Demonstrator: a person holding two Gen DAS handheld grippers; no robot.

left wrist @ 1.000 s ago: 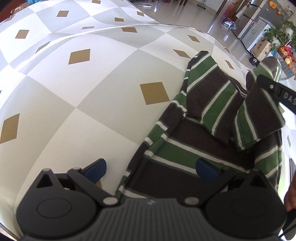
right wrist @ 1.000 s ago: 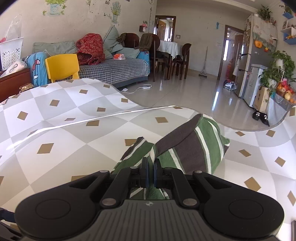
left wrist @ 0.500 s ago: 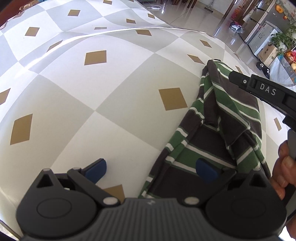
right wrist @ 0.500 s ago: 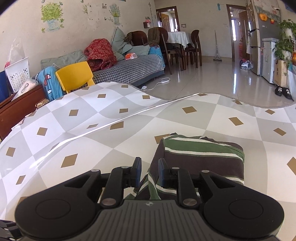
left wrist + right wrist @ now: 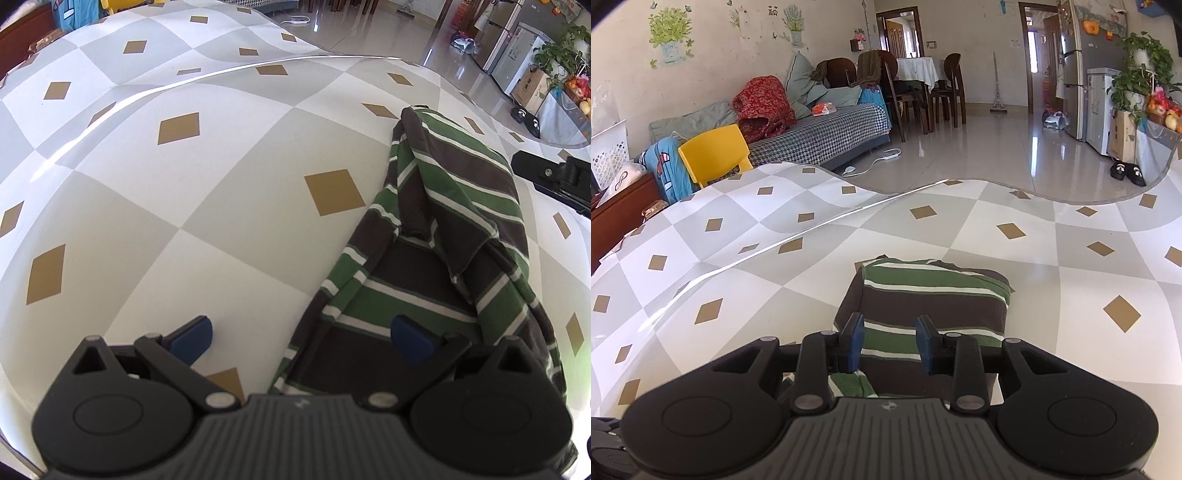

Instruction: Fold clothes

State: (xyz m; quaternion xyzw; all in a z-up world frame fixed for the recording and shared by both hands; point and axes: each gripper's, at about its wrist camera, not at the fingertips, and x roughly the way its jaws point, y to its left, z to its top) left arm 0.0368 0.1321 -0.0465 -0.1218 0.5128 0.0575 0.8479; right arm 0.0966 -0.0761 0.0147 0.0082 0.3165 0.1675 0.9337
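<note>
1. The right gripper [image 5: 889,341] has its jaws opening, at a narrow gap now; its blue pads [image 5: 855,341] stand clear of the cloth and nothing is pinched between them.
2. Just past those pads lies the shirt [image 5: 923,295], striped green, brown and white, folded into a compact block on the table [image 5: 1071,295].
3. The left gripper [image 5: 301,338] is spread wide and holds nothing. Its left pad [image 5: 192,338] hangs over bare tablecloth, and its right pad [image 5: 410,341] is over the near part of the shirt [image 5: 424,258]; whether it touches the cloth I cannot tell.
4. In the left view the shirt runs from the near right corner toward the far right, with a folded-over flap lying on top of its far half and its near hem partly hidden by the gripper body.
5. The right gripper's black frame [image 5: 554,177] shows at the right edge of that view, just beside the shirt's far right side.
6. The table wears a grey and white checked cover with tan diamonds, with a glossy crease crossing it.
7. Beyond the far table edge are a yellow chair [image 5: 714,155] at left, a sofa [image 5: 820,133] piled with bedding, and a tiled floor [image 5: 997,147].
</note>
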